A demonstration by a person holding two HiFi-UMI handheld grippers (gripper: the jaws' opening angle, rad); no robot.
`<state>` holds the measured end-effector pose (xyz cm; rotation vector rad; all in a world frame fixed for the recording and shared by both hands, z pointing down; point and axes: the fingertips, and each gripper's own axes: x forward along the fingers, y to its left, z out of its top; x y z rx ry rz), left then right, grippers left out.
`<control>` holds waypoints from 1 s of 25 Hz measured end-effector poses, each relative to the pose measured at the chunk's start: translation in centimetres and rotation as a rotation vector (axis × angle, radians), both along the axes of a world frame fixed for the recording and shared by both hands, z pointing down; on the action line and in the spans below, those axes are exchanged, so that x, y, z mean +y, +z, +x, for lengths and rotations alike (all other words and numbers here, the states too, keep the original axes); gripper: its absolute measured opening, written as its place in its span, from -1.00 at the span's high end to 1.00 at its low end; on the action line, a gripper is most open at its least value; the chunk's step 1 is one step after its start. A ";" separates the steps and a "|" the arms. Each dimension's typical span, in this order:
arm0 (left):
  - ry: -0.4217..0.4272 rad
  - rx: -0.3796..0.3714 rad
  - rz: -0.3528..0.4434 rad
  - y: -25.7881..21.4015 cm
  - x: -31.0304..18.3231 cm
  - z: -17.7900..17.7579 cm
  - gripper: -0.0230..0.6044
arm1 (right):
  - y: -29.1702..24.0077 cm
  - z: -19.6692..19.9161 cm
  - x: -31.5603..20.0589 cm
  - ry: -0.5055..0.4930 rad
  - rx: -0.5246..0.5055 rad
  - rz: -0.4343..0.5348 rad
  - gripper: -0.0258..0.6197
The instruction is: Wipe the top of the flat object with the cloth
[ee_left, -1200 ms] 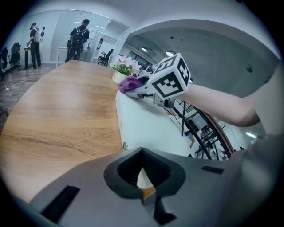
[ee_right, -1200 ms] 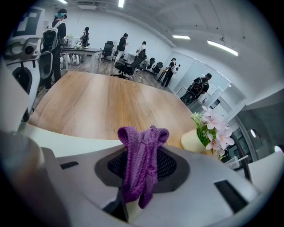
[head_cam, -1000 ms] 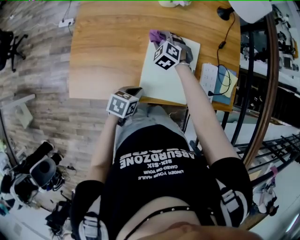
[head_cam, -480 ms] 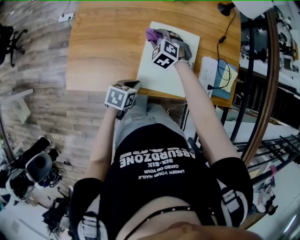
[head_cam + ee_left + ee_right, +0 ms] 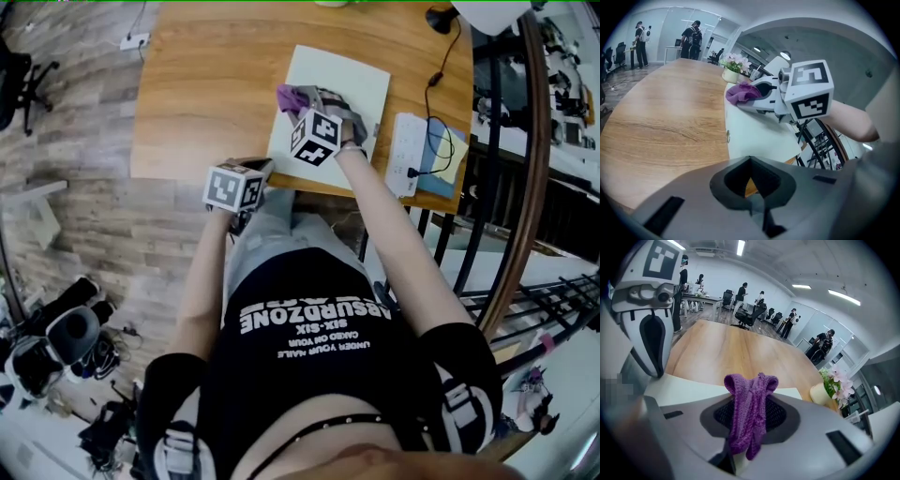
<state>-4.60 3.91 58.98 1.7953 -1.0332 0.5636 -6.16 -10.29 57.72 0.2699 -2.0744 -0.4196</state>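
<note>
R gripper [image 5: 309, 101] clamped on purple cloth [image 5: 289, 96] atop pale board [image 5: 354, 80]; board edge just ahead, bulk behind it. L gripper [image 5: 757, 197] closed, empty.

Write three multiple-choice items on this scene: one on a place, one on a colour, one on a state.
1. Where is the cloth?
A. on the floor
B. on the pale flat board, near its left edge
C. in the person's lap

2. What colour is the cloth?
A. purple
B. yellow
C. white

3. The right hand-held gripper is:
A. wide open
B. shut on nothing
C. shut on the cloth

Key:
1 B, the head view shows it at the board's left edge.
2 A, both gripper views show purple fabric.
3 C, the right gripper view shows the jaws clamped on the cloth.
</note>
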 end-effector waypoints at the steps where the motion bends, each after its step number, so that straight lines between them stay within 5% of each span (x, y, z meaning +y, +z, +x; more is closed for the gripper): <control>1: -0.003 -0.003 0.002 0.0 0.0 -0.1 0.91 | 0.1 0.0 0.6 -0.006 -0.001 -0.001 0.55; 11: -0.026 -0.041 0.015 0.0 0.0 -0.1 0.91 | 0.0 0.3 5.0 -0.036 -0.012 -0.017 0.55; 18: 0.038 -0.070 0.006 -0.7 2.1 0.5 0.91 | -0.2 0.5 5.8 -0.036 -0.020 -0.009 0.55; 25: -0.018 -0.112 0.003 1.0 3.0 -0.5 0.91 | -0.2 0.5 7.1 -0.043 -0.020 -0.041 0.55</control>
